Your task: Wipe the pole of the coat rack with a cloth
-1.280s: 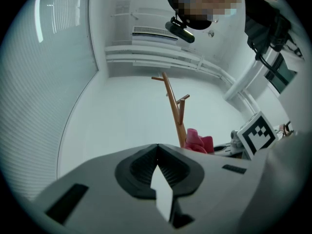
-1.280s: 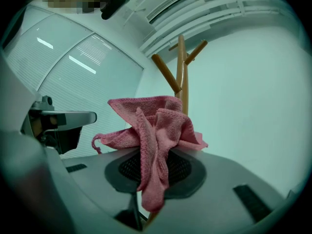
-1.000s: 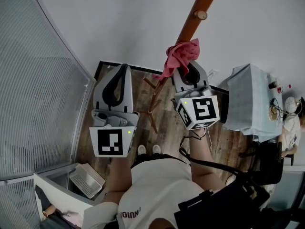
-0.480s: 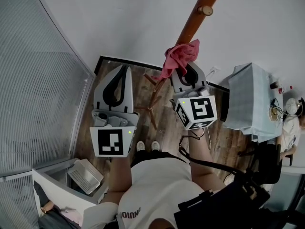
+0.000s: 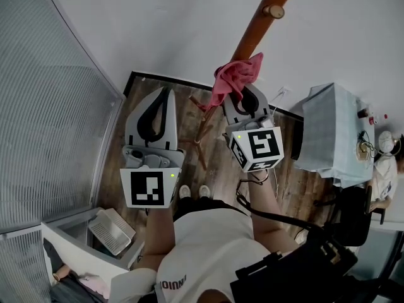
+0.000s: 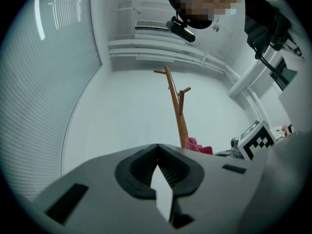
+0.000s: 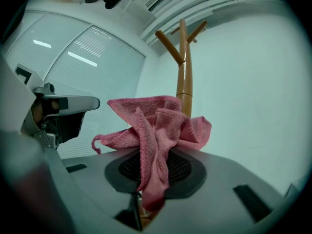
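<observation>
The wooden coat rack pole rises from its splayed feet on the floor toward the upper right of the head view, with a round peg on it. A crumpled pink cloth is pressed against the pole, and my right gripper is shut on it. In the right gripper view the pink cloth hangs out of the jaws in front of the pole. My left gripper hangs shut and empty to the left of the pole. From the left gripper view the pole stands ahead, with the cloth low on it.
A ribbed glass partition runs along the left. At the right stands a covered table with small things at its far end. A white slatted tray lies on the floor at lower left. A white wall is behind the rack.
My right gripper and the pink cloth have slid a little left and down along the pole. The left gripper has stayed put.
</observation>
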